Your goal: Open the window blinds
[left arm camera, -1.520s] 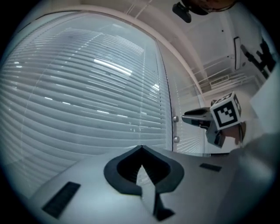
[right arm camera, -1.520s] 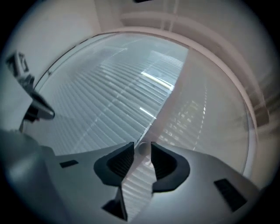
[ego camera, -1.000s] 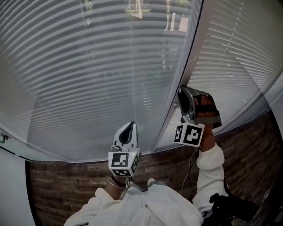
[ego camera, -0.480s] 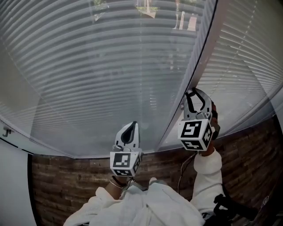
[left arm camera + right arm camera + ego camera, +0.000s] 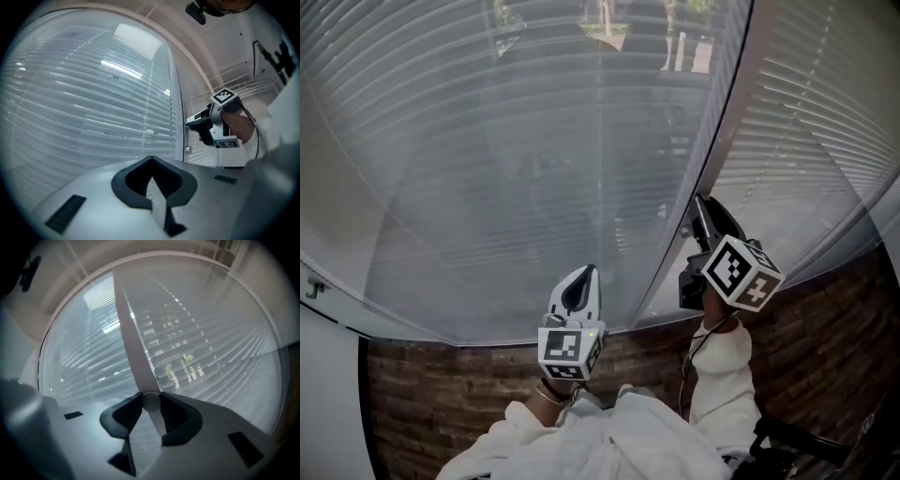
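Note:
Grey slatted blinds [image 5: 534,169] cover the big window, with trees and street faintly visible through the slats. A white frame post [image 5: 712,159] divides them from a second blind [image 5: 806,122]. My right gripper [image 5: 698,220] points level at that post, its jaws closed on a small pale round knob [image 5: 151,401] on the post. In the left gripper view it shows at the post [image 5: 191,123], held by a hand. My left gripper [image 5: 578,281] hangs lower, in front of the left blind, shut with nothing in it [image 5: 151,176].
A dark brick wall [image 5: 441,394] runs below the window sill. A second small round knob [image 5: 188,150] sits on the post below the right gripper. White sleeves [image 5: 609,441] fill the bottom of the head view.
The right gripper has rolled on the knob, so its marker cube now faces right and up. The slats let more of the outside show through. The left gripper stayed put.

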The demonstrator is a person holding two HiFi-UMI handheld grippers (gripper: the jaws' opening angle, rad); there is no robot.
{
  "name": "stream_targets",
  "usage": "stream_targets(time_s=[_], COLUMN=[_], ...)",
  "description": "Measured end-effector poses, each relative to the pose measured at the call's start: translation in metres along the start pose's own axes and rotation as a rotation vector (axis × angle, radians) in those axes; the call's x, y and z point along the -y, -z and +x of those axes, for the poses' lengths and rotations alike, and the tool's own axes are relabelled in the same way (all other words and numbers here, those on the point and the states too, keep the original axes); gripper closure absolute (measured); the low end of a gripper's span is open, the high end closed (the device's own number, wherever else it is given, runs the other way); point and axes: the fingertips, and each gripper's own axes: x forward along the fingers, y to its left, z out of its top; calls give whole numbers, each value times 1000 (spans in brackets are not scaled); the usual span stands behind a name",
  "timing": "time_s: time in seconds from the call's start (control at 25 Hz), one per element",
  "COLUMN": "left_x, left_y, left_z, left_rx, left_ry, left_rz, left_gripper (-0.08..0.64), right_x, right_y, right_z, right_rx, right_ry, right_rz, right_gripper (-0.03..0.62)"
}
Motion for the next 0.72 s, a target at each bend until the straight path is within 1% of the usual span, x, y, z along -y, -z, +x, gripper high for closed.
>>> stream_targets(time_s=[0.2, 0.4, 0.52, 0.64, 0.68, 0.72], left_x=[5, 2, -5, -10, -12, -13], left_y=[4, 1, 0, -2, -2, -3], left_z=[-4, -12, -19, -24, -25, -26], left_rx=[-1, -6, -9, -4, -3, -1], left_ry=[21, 6, -13, -23, -25, -27], left_rz=[1, 5, 5, 10, 11, 12], left_gripper=[561, 561, 561, 561, 561, 561], right_x=[6, 13, 23, 26, 27, 27], right_y=[-1, 2, 10, 13, 14, 14], right_z=[0, -2, -4, -5, -5, -5], right_rx=[82, 154, 180, 213, 222, 227], right_ry=[-55, -75, -65, -98, -110, -126], right_rz=[449, 827, 1015, 1190, 1234, 1250], right_gripper=[460, 460, 460, 460, 460, 460])
